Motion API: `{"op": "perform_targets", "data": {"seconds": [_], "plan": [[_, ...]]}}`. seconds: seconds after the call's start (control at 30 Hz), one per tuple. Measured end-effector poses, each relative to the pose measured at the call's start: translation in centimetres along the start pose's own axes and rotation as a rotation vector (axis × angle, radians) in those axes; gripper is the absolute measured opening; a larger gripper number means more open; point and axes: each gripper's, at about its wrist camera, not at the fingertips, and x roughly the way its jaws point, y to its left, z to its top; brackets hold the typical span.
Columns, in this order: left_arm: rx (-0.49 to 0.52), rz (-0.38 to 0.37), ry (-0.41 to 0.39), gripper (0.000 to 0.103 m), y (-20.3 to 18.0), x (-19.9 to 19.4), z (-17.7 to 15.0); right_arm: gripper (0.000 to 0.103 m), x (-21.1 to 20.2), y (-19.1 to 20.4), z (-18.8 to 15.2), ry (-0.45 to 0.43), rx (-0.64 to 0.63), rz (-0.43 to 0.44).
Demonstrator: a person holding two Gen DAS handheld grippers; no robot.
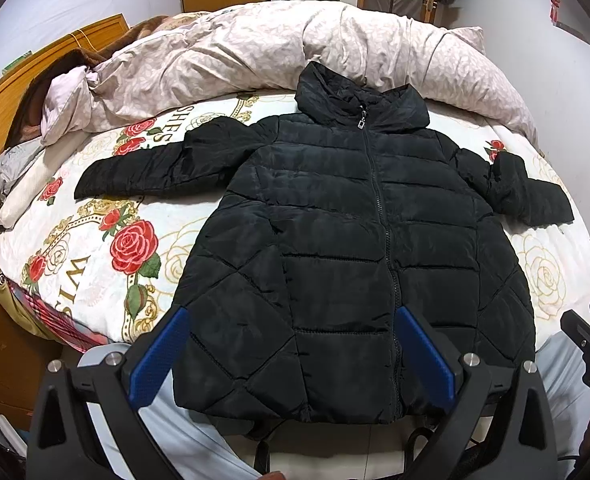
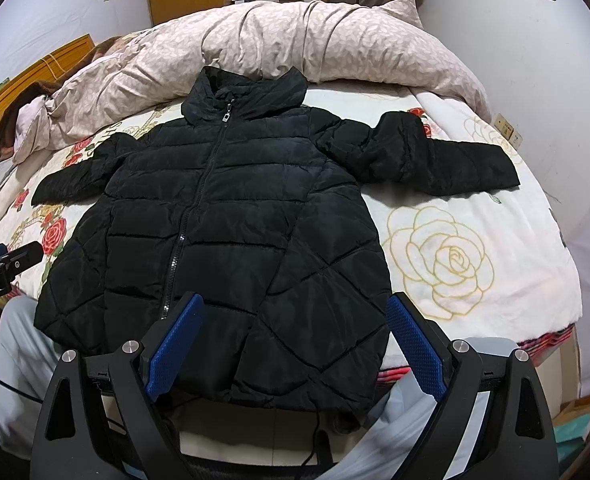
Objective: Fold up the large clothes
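A black quilted hooded jacket (image 1: 335,240) lies flat, zipped and face up on the bed, with both sleeves spread out to the sides; it also shows in the right wrist view (image 2: 223,220). Its hem hangs a little over the near edge of the bed. My left gripper (image 1: 291,320) is open and empty, held above the hem on the jacket's left half. My right gripper (image 2: 295,312) is open and empty above the hem on the right half. The right gripper's tip shows in the left wrist view (image 1: 587,332), and the left gripper's tip in the right wrist view (image 2: 11,260).
The bed has a rose-print sheet (image 1: 107,248). A rumpled pink duvet (image 1: 255,52) lies bunched across the far side, just behind the hood. A wooden headboard (image 1: 23,76) is at the left. The person's legs in light trousers (image 2: 27,352) stand against the near bed edge.
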Motion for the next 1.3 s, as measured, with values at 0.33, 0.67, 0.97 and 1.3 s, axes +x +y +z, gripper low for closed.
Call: {"op": "perform_targets", "data": {"seconds": [0.33, 0.67, 0.97, 1.3], "plan": [[0.000, 0.002, 0.003, 0.103, -0.20, 0.06, -0.02, 0.093, 0.11, 0.20, -0.06, 0.001, 0.001, 0.001], [0.004, 0.005, 0.005, 0.103, -0.38, 0.10, 0.04, 0.093, 0.15, 0.13, 0.00, 0.001, 0.000, 0.000], [0.004, 0.007, 0.008, 0.103, -0.42, 0.14, 0.04, 0.093, 0.27, 0.13, -0.08, 0.003, 0.002, 0.001], [0.005, 0.008, 0.010, 0.103, -0.46, 0.16, 0.10, 0.093, 0.31, 0.15, -0.10, 0.003, 0.001, 0.001]]}}
